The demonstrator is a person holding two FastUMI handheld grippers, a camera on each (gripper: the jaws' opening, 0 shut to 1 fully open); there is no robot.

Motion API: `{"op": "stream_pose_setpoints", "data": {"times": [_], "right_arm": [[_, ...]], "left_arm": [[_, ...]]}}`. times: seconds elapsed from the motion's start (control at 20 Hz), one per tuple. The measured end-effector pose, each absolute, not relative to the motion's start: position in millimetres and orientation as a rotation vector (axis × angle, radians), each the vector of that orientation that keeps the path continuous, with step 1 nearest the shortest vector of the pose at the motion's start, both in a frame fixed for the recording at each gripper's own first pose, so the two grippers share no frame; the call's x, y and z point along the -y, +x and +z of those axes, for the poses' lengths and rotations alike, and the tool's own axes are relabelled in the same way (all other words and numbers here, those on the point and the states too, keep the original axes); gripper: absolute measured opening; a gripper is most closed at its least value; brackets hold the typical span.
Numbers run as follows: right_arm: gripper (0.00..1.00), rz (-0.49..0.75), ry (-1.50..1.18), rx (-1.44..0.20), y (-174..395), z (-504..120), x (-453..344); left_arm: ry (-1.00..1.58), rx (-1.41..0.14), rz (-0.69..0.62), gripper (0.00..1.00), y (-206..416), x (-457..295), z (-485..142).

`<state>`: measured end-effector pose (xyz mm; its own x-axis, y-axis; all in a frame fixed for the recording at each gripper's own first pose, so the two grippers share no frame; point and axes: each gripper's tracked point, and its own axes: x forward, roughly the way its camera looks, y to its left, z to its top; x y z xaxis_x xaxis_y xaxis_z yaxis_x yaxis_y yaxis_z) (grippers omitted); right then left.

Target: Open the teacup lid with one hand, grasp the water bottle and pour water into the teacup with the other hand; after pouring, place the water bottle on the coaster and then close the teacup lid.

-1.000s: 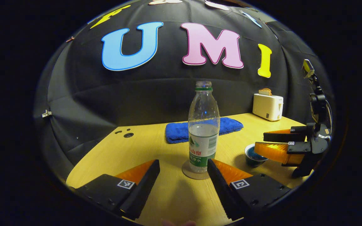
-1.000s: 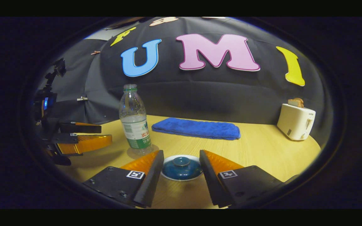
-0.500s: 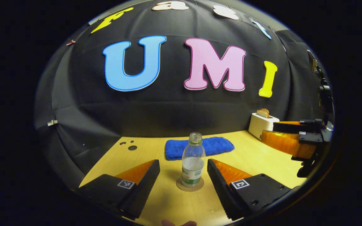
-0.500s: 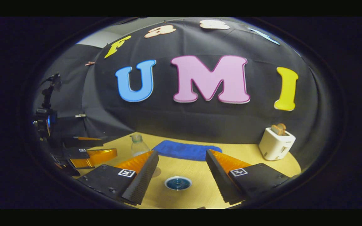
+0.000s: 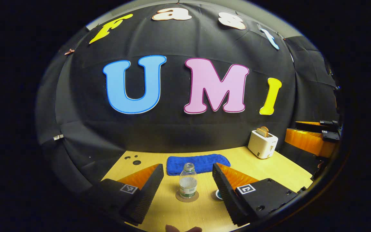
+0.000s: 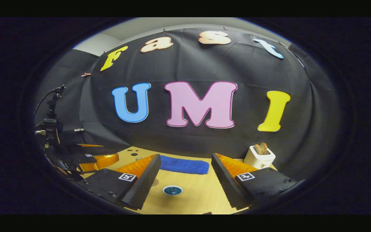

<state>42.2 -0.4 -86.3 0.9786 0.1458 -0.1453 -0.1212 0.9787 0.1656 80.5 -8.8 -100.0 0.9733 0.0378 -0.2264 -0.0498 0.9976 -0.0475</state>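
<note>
Both grippers have pulled back high, spread and empty | water bottle (image 5: 188, 184) on coaster (image 5: 187, 196), lidded teacup (image 6: 172, 190) | retreat clear, disturb neither.

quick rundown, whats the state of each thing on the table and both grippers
water bottle: upright on the coaster, uncapped, partly full
teacup: lid on
blue towel: lying flat near the wall
toaster: bread sticking out of the slot
left hand-held gripper: open, holding nothing
right hand-held gripper: open, holding nothing
</note>
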Motion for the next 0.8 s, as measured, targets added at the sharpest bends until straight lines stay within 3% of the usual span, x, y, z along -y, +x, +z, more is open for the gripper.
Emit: {"op": "stream_pose_setpoints", "data": {"times": [0.8], "right_arm": [[0.97,0.161,0.184,-0.102,10,-65,57]], "left_arm": [[-0.036,-0.19,0.107,0.95,51,48,-69]]}}
